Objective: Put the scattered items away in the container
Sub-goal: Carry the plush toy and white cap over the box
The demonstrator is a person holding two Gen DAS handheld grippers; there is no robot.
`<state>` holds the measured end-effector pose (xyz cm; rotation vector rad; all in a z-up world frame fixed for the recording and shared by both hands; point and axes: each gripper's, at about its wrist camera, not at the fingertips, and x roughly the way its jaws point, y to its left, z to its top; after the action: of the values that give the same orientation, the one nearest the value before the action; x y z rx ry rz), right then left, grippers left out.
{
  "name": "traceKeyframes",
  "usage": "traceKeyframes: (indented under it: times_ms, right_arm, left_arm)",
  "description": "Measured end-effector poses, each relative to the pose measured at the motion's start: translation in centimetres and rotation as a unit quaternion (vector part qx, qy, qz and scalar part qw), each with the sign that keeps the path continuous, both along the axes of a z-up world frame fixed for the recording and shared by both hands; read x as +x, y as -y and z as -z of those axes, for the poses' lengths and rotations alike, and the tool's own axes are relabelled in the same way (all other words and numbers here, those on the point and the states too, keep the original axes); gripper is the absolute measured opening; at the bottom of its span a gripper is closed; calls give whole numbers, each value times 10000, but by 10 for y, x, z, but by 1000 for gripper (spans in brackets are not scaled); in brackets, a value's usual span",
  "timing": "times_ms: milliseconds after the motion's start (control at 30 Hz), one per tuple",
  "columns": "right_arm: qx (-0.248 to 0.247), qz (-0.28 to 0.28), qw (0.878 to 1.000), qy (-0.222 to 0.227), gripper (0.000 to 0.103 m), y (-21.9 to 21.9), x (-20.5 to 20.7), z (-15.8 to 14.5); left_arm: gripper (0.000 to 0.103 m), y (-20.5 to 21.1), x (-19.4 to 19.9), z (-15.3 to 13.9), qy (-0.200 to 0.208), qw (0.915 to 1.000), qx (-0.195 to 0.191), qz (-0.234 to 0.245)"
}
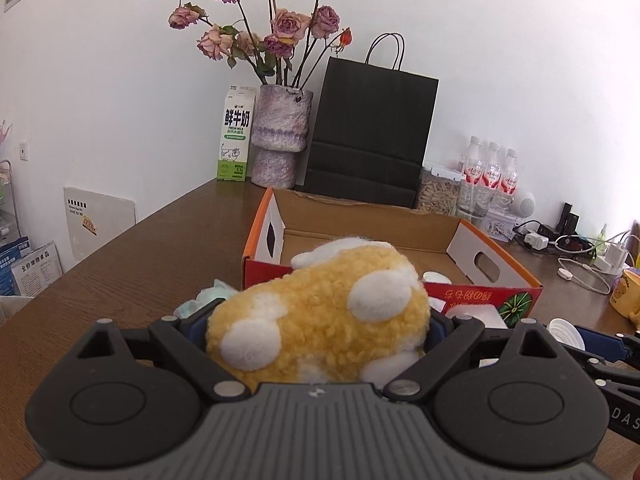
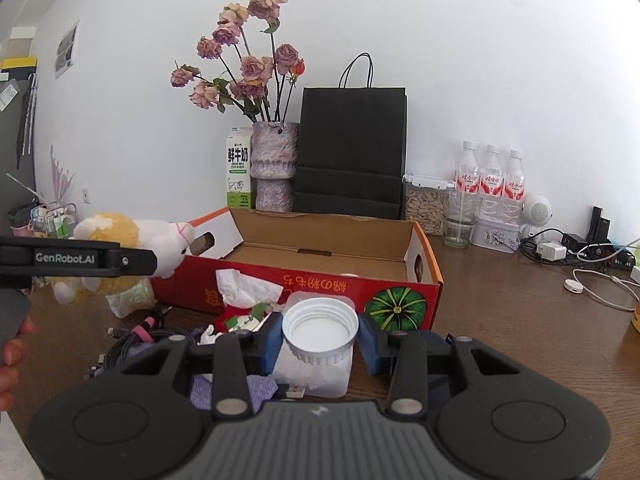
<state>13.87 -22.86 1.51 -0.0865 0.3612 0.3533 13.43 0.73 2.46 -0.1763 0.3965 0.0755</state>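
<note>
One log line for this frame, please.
left gripper: holding plush toy | right gripper: holding white jar | cardboard box: open, behind both

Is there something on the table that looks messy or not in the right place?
Yes. In front of the cardboard box, a crumpled tissue, tangled cables and a purple cloth lie in a heap on the table. The box looks nearly empty.

A lived-in home: dried roses in a vase (image 2: 275, 164), milk carton (image 2: 238, 172), chargers on a wooden table (image 2: 520, 312).
</note>
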Motion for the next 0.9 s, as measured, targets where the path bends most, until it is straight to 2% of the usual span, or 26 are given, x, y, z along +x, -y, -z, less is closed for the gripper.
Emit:
traceKeyframes:
  times_ms: [267,500,700,900]
  right_arm:
    - [129,7,9995,305,39,-12,23,-26]
    - [310,111,9984,457,39,-18,61,-45]
    - [441,151,9980,432,39,-30,106,-53]
    - [501,180,9983,233,39,-45,157,-46]
  left_arm:
    - [94,-1,10,-30,482,9987,-123,129]
    - [95,-2,39,-49,764,9967,-218,177]
    - [95,-4,74,-52,804,9962,-288,197]
    - [95,-8,114,-44,721,9968,-349,72]
